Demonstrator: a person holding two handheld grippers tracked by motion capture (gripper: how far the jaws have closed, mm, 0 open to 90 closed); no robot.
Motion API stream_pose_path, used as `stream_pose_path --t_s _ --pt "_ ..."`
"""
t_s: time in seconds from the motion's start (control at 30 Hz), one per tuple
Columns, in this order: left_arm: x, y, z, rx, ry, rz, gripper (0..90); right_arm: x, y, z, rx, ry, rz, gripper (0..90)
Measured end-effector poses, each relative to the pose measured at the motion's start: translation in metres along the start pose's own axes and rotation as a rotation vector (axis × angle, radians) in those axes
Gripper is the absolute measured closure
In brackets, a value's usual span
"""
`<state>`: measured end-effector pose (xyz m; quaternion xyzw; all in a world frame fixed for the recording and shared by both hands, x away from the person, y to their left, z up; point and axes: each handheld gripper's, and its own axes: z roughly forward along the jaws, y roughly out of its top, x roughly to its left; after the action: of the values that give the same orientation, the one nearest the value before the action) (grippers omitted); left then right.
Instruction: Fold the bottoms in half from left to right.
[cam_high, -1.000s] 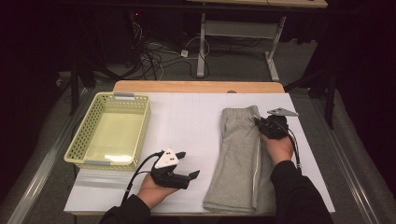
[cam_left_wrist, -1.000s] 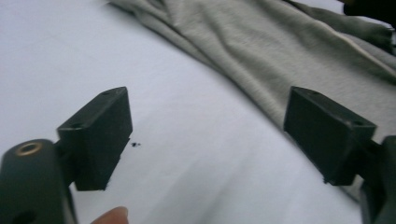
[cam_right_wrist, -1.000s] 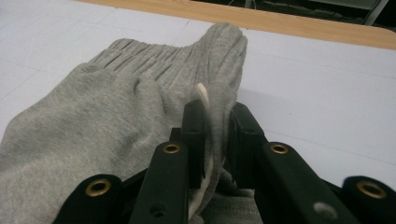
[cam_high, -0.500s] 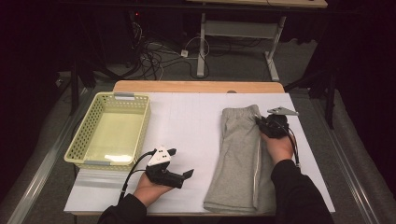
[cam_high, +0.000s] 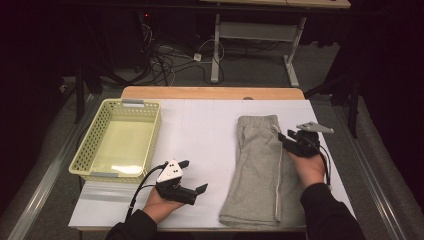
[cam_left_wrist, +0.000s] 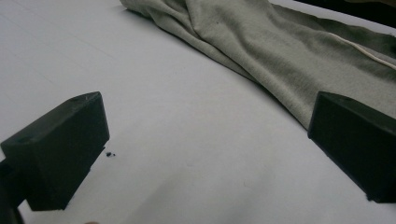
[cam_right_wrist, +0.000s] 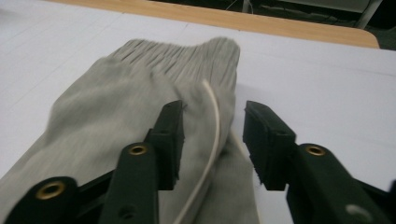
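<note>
A pair of grey sweatpants lies folded lengthwise on the white-covered worktop, right of centre, with the ribbed waistband at the far end and the leg ends at the near edge. A pale drawstring runs along the right side of the garment.

The right tool sits at the garment's right edge, near the waistband, held by the person's right hand. In the right gripper view the right tool has its jaws partly spread; they have just been opening. The grey fabric and the drawstring lie in the gap between them, and the pads do not press on the cloth. The ribbed waistband shows just beyond the jaw tips.

The left tool rests low over the bare white surface at the near left, in the person's left hand, apart from the sweatpants and pointing toward them. Its jaws are spread wide, with nothing between them. In the left gripper view the two black jaws stand far apart at the picture's sides, the white surface lies between them, and the grey sweatpants stretch across the top, close to one jaw.

A pale yellow plastic basket stands on the left part of the worktop, well apart from the garment. The wooden far edge of the worktop shows beyond the white cover.
</note>
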<state>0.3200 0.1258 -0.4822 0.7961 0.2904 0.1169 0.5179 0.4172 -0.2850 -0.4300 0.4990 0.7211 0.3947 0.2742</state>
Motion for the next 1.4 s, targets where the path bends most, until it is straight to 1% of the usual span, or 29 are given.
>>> stream_pose_path --t_s 0.07,0.13,0.23,0.3,0.4,0.47,0.53,0.57,0.63,0.7,0.77,0.83,0.9,1.03,1.1,1.17,1.3,1.33,1.37,1.4 --pt "0.000 0.000 0.000 -0.005 -0.001 -0.005 0.0 0.004 -0.013 -0.017 -0.008 0.029 0.013 56.3" --pt "0.001 0.000 -0.001 -0.006 -0.002 -0.009 0.0 0.010 -0.027 -0.034 -0.011 0.038 0.001 55.9" --pt "0.001 0.000 0.000 -0.006 -0.002 -0.006 0.0 0.021 -0.050 -0.056 0.001 0.048 -0.019 54.9" --pt "0.001 0.000 0.000 -0.005 -0.004 -0.008 0.0 0.029 -0.064 -0.070 0.009 0.059 -0.030 52.5" --pt "0.001 0.000 0.000 -0.005 -0.002 -0.009 0.0 0.039 -0.086 -0.093 -0.004 0.079 -0.014 51.2" --pt "0.000 0.000 0.000 -0.005 -0.002 -0.005 0.0 0.042 -0.100 -0.107 -0.014 0.084 -0.005 50.6" --pt "0.001 0.000 0.000 -0.004 -0.002 -0.008 0.0 0.044 -0.114 -0.118 -0.025 0.093 0.010 50.6" --pt "0.001 0.000 0.000 -0.004 -0.002 -0.010 0.0 0.045 -0.119 -0.121 -0.019 0.103 0.014 50.6" --pt "0.001 0.000 0.000 -0.004 -0.001 -0.009 0.0 0.047 -0.123 -0.128 -0.015 0.105 0.004 50.6" --pt "0.000 0.000 0.000 -0.004 0.001 -0.008 0.0 0.050 -0.126 -0.130 -0.016 0.109 -0.007 50.7" --pt "0.001 0.000 0.000 -0.003 0.000 -0.011 0.0 0.054 -0.125 -0.129 -0.016 0.127 -0.019 50.7" --pt "0.001 0.000 0.000 -0.002 -0.002 -0.015 0.0 0.058 -0.124 -0.126 -0.015 0.140 -0.034 50.7" --pt "0.001 0.000 0.000 -0.003 -0.004 -0.013 0.0 0.062 -0.122 -0.122 -0.017 0.160 -0.037 50.9" --pt "0.000 0.000 0.000 -0.004 -0.002 -0.006 0.0 0.075 -0.117 -0.112 -0.011 0.192 -0.070 51.1" --pt "0.000 0.000 0.000 -0.004 -0.001 -0.003 0.0 0.079 -0.116 -0.106 0.001 0.196 -0.081 51.2" --pt "0.000 0.000 0.000 -0.003 0.002 0.002 0.0 0.081 -0.115 -0.100 0.017 0.183 -0.086 52.6" --pt "-0.001 0.000 0.000 -0.004 0.002 0.006 0.0 0.078 -0.116 -0.093 0.052 0.152 -0.083 60.1" --pt "-0.001 0.000 0.000 -0.004 0.002 0.006 0.0 0.078 -0.116 -0.093 0.052 0.152 -0.083 60.1" --pt "-0.001 0.000 0.000 -0.003 0.001 0.005 0.0 0.074 -0.118 -0.091 0.074 0.152 -0.076 70.6" --pt "0.000 0.000 0.000 -0.003 0.002 0.004 0.0 0.072 -0.119 -0.091 0.078 0.155 -0.070 73.0"
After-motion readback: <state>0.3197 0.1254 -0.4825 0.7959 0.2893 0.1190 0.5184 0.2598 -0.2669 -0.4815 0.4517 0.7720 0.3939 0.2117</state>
